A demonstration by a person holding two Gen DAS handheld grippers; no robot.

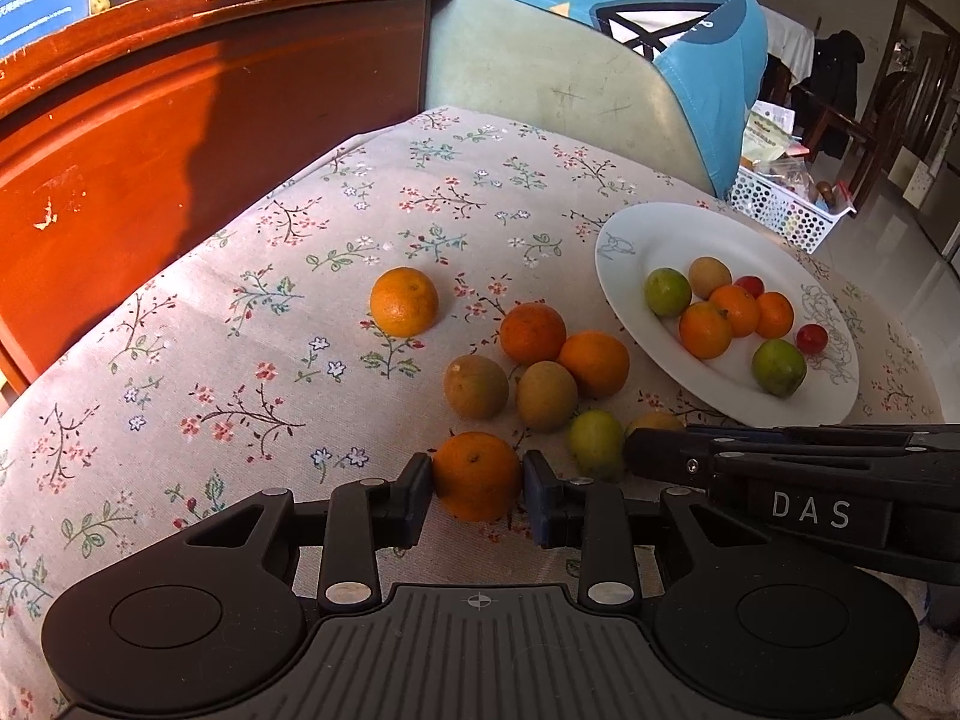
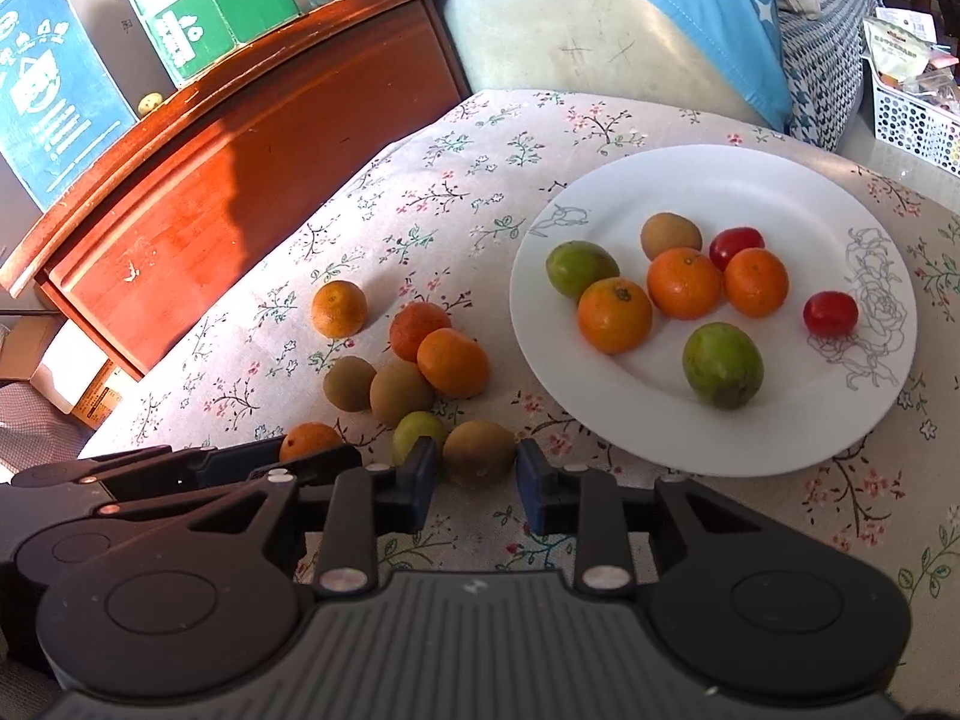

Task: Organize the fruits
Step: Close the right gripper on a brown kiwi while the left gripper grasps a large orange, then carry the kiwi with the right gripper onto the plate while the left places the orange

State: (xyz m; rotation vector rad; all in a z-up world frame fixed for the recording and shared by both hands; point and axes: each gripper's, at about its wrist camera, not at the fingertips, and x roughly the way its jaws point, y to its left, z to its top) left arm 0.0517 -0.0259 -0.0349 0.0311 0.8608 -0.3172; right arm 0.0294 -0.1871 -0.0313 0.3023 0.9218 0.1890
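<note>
My left gripper (image 1: 477, 480) is shut on a small orange (image 1: 477, 471) that rests on the flowered tablecloth (image 1: 240, 300). To its right, my right gripper (image 2: 477, 477) has its pads against a brown fruit (image 2: 479, 450), also on the cloth. A green fruit (image 2: 417, 429) lies just behind, between the two grippers. Several more oranges and brown fruits lie loose in a cluster (image 1: 540, 372), with one orange (image 1: 403, 302) apart to the left. The white plate (image 2: 690, 180) at the right holds several oranges, green fruits, red fruits and one brown fruit.
A red-brown wooden cabinet (image 1: 180, 120) borders the table on the left, with a green box (image 2: 198, 0) on top. A pale chair (image 1: 540, 72) draped with a blue garment stands behind the table. A white perforated basket (image 1: 780, 210) sits beyond the plate.
</note>
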